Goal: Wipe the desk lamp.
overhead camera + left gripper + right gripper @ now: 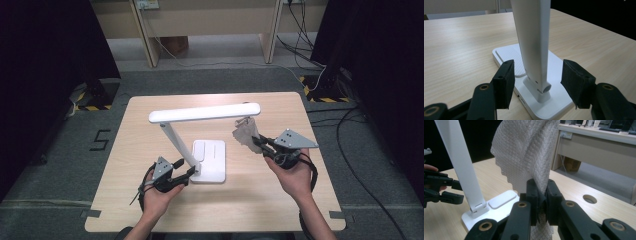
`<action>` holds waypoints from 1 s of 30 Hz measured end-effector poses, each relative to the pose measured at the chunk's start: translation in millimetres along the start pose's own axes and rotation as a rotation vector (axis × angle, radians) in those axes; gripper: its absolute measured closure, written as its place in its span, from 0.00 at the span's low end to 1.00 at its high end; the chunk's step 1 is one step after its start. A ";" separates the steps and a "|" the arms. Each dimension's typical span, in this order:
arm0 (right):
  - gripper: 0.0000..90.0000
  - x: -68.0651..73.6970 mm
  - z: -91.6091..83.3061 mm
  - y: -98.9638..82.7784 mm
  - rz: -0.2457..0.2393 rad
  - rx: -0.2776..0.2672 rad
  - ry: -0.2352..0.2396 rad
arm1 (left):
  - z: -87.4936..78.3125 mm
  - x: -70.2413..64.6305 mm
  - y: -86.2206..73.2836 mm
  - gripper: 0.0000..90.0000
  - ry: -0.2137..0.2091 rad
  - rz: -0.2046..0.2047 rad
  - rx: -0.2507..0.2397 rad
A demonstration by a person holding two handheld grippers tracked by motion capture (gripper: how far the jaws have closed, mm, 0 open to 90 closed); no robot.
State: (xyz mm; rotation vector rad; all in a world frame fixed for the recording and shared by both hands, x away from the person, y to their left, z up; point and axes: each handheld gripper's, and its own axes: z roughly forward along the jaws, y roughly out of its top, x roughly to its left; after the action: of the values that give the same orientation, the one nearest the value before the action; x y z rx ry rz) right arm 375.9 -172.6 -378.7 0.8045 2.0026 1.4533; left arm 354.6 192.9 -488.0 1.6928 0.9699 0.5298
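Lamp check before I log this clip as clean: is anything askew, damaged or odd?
Nothing stands out. The lamp stands upright on its base, the left gripper is open around its stem without pressing, and the right gripper pinches a grey cloth raised near the lamp head.

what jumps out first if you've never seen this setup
A white desk lamp stands mid-table, its long head stretched level above the wooden table. The right tool is clamped on a grey cloth held up near the far end of the lamp head. The left tool sits open around the foot of the lamp's slanted arm, its pads apart from it in the left gripper view.
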 end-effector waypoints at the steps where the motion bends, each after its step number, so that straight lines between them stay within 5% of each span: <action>1: 0.93 -1.4 -1.3 2.1 -0.006 -0.007 -0.004 | 0.3 0.4 0.6 0.50 0.001 0.002 0.001; 30: 0.93 -8.1 -12.4 22.9 -0.004 -0.050 -0.025 | 13.2 0.6 8.5 0.55 0.031 0.061 -0.006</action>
State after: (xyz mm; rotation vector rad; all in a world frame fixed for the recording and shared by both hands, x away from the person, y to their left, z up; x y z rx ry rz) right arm 376.1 -180.9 -352.7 0.7929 1.9402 1.4783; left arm 367.7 185.0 -484.6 1.7177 0.9406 0.5994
